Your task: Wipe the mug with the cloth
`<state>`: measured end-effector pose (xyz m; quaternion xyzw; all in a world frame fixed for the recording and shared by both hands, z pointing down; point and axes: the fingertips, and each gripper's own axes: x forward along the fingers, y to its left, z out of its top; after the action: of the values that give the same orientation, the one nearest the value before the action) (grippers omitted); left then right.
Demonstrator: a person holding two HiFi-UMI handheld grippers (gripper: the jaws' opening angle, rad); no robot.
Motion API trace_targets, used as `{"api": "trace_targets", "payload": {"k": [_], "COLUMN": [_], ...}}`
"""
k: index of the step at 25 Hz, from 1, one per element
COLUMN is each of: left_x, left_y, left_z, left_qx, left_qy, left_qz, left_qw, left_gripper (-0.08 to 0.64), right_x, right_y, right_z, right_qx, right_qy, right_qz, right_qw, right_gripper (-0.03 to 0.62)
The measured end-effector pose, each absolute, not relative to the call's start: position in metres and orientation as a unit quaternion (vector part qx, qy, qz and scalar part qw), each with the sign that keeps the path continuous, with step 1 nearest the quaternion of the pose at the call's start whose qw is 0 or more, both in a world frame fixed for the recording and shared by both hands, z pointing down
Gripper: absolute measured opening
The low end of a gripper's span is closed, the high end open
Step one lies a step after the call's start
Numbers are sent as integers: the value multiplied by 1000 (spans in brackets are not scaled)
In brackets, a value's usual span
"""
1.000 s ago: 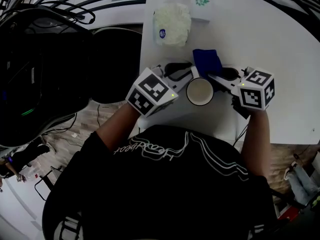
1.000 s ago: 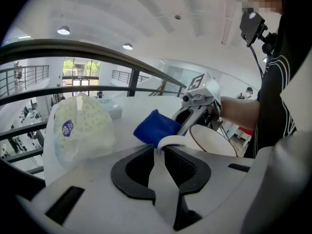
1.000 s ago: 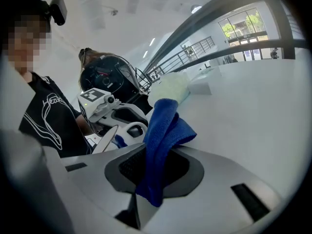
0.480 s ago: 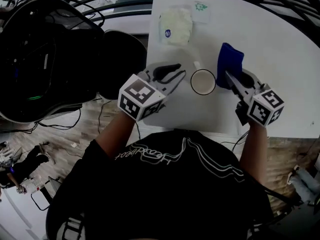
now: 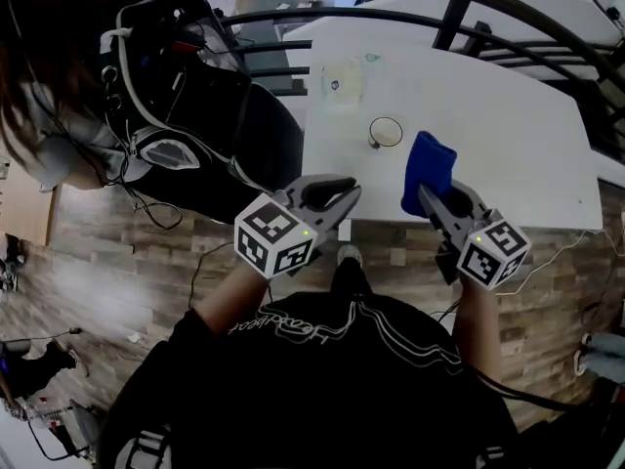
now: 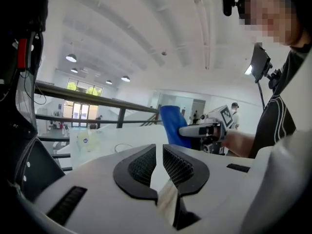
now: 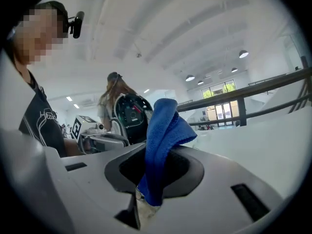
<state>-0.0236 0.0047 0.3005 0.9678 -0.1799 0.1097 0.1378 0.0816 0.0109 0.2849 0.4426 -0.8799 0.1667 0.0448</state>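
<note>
Grippers point about level by the near edge of the white surface (image 5: 508,145), the right gripper (image 5: 431,196) with jaws tight on the blue cloth (image 5: 428,169), the left gripper (image 5: 350,192) with jaws that have just been closing, a small gap apart and nothing between them, while the mug (image 5: 386,132) stands upright farther back on the surface.
</note>
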Motion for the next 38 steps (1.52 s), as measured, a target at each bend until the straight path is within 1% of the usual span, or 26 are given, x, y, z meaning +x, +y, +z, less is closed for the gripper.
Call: {"api": "trace_targets", "payload": {"k": [5,7,10,14,21,28,38], "left_x": [-51,-60,-67,-66,-68,-42,-38], "left_y": [95,120,145,167,181,186,193], "left_z": [235,214,195,182,190,197,203], "left_qx": [977,979,979,981,981,978,977], "left_qy": [-163,-159,-155,-153,-153,-158,-161], "left_qz": [77,63,56,50,57,64,65], "left_qw": [113,114,120,105,103,119,122], "left_gripper": [17,9,9,9,9,9,9], "right_x": [32,17,4,-1,-14,16,19], "right_y": [107,135,163,187,199,205,212], "right_z": [234,225,219,212,213,219,224], "right_qx": [422,416,409,405,396,409,409], "right_qy": [-895,-898,-899,-902,-905,-897,-897], "right_qz": [146,145,154,150,154,168,164], "right_qw": [18,13,9,14,23,19,20], "right_gripper": [64,64,64,64,64,64,64]}}
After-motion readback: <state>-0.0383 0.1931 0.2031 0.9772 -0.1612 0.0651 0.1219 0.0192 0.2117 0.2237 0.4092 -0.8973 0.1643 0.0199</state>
